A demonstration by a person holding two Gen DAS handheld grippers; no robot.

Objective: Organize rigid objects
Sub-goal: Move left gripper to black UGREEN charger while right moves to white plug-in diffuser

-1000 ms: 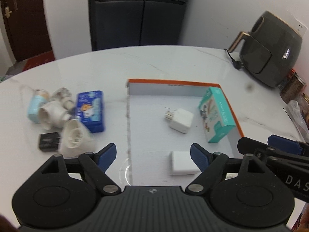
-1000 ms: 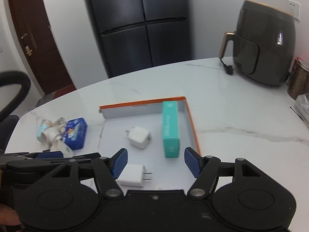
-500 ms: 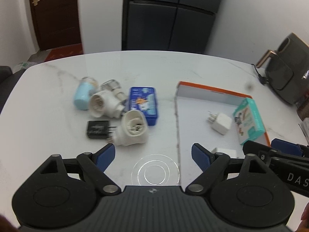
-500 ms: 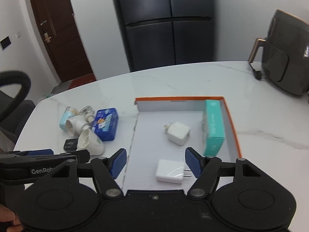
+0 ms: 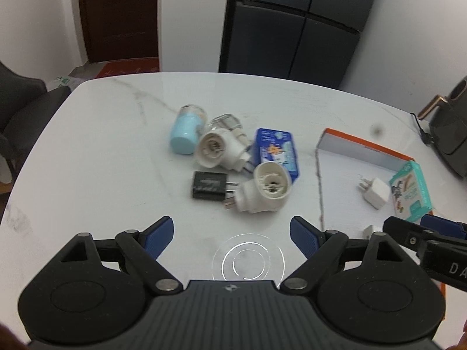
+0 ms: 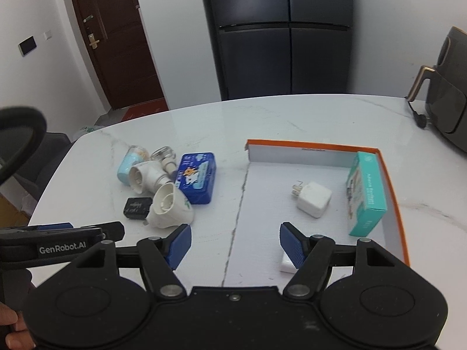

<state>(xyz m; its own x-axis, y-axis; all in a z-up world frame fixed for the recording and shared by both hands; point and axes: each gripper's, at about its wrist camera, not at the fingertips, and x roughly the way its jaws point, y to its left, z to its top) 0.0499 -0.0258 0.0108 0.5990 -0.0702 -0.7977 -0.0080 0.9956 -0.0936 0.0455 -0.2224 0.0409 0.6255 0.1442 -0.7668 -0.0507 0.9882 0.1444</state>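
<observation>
A pile lies on the white marble table: a light blue bottle (image 5: 184,135), two white plug-in devices (image 5: 214,150) (image 5: 267,188), a black charger (image 5: 207,186) and a blue tin (image 5: 277,151). My left gripper (image 5: 232,232) is open and empty, just short of the pile. An orange-rimmed white box (image 6: 392,186) holds a white charger (image 6: 313,199), a teal carton (image 6: 366,194) and a second white charger (image 6: 286,262). My right gripper (image 6: 235,240) is open and empty over the box's left edge.
A dark air fryer (image 6: 448,116) with its cord stands at the table's far right. A black fridge (image 6: 280,32) and a brown door (image 6: 113,38) are behind the table. A dark chair (image 5: 20,102) sits at the left.
Both grippers have swung left, from the box toward the pile. The pile now sits centred ahead of my left gripper. Both stay open and empty.
</observation>
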